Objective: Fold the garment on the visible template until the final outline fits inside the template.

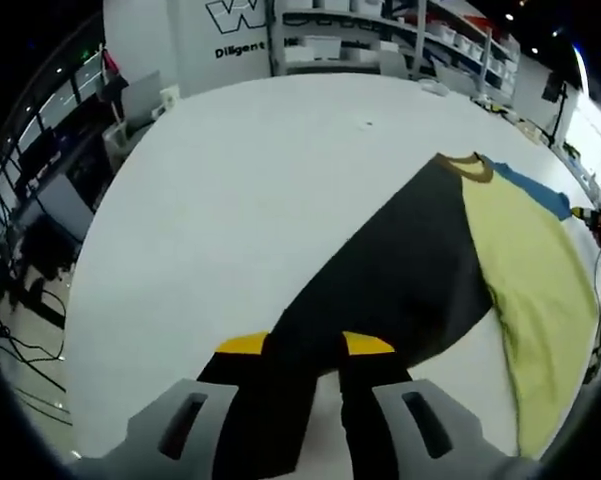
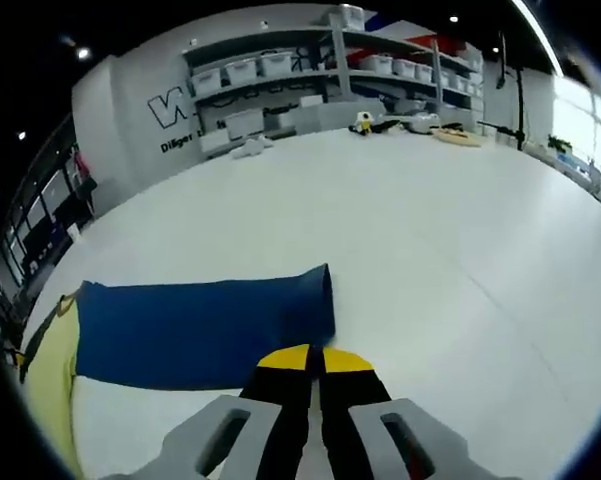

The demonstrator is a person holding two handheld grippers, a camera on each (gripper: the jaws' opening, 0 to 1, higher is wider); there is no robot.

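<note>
A black, yellow-green and blue cloth garment (image 1: pixel 450 260) lies spread on the white worktop (image 1: pixel 230 200). Its black sleeve runs near, between the jaws of the left gripper (image 1: pixel 305 348), which are clamped on the fabric. In the right gripper view the blue sleeve (image 2: pixel 200 330) lies flat, its cuff end touching the yellow tips of the right gripper (image 2: pixel 315 358), jaws nearly together; whether they pinch it cannot be told.

The garment (image 1: pixel 450 270) lies spread on the table (image 1: pixel 240 200), with shelves (image 1: pixel 380 40) behind it.
</note>
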